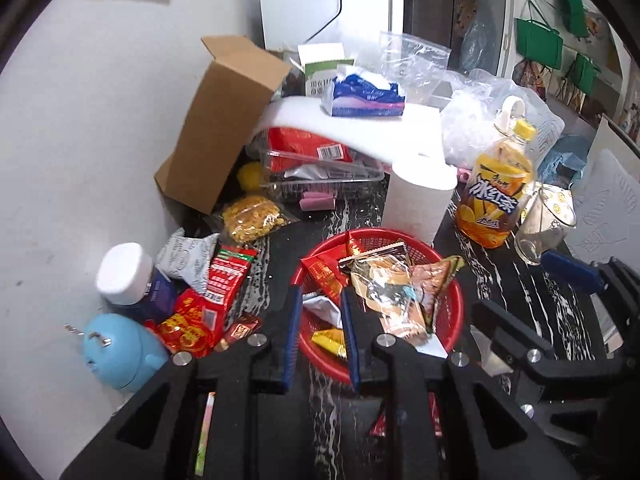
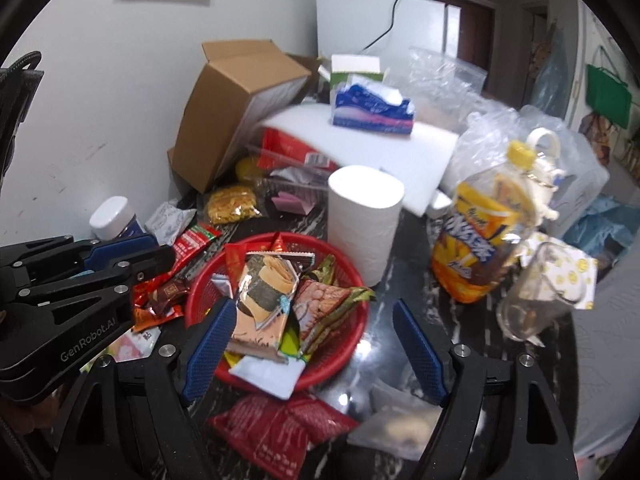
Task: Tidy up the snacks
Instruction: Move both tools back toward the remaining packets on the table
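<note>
We hold our left gripper (image 1: 320, 316) above the round red plastic mesh basket (image 1: 450, 300) of wrapped snacks on the dark marbled table (image 1: 520, 288), jaws drawn narrow and empty. Our right gripper (image 2: 314, 344) hangs over that basket too, jaws wide, gripping nothing.

A white wall (image 1: 100, 100) fills the frame's left; a dark doorway (image 2: 476, 28) and green bags (image 1: 538, 42) sit upper right.
</note>
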